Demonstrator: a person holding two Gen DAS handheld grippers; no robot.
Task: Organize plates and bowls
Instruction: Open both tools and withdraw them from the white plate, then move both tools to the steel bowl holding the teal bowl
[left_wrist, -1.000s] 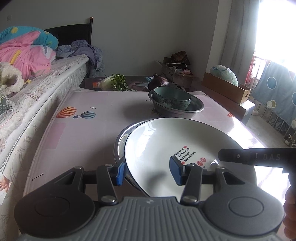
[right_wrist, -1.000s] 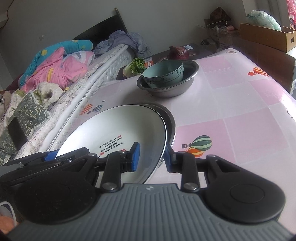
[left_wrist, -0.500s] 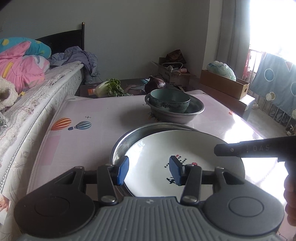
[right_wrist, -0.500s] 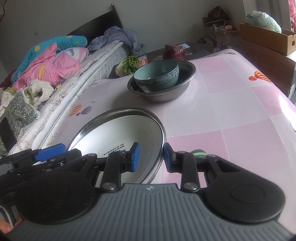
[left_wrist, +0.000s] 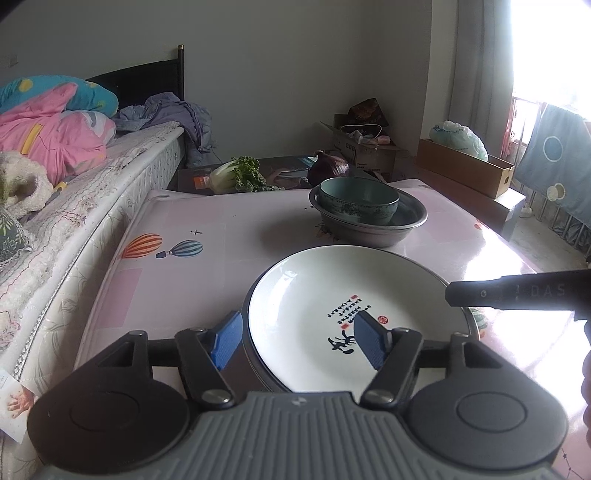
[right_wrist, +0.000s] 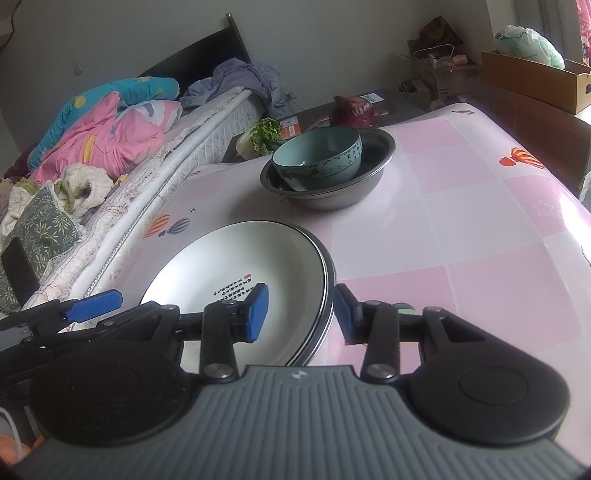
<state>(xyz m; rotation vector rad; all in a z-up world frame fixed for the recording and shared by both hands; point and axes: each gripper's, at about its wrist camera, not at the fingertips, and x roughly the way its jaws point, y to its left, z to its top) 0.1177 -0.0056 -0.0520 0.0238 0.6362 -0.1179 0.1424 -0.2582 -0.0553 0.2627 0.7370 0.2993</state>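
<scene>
A white plate with black and red writing lies flat on a metal plate on the pink table; both show in the right wrist view, the white plate and the metal rim. My left gripper is open, its jaws straddling the plates' left rim. My right gripper is open, its jaws straddling their right rim. A teal bowl sits inside a metal basin further back, seen too in the right wrist view.
A bed with pink and blue bedding runs along the table's left side. A cabbage and a purple onion lie beyond the table's far edge. Cardboard boxes stand at the right.
The white plate was tilted and held a second ago; it now lies flat on the metal plate. Both grippers have opened wider and let go of the rims.
</scene>
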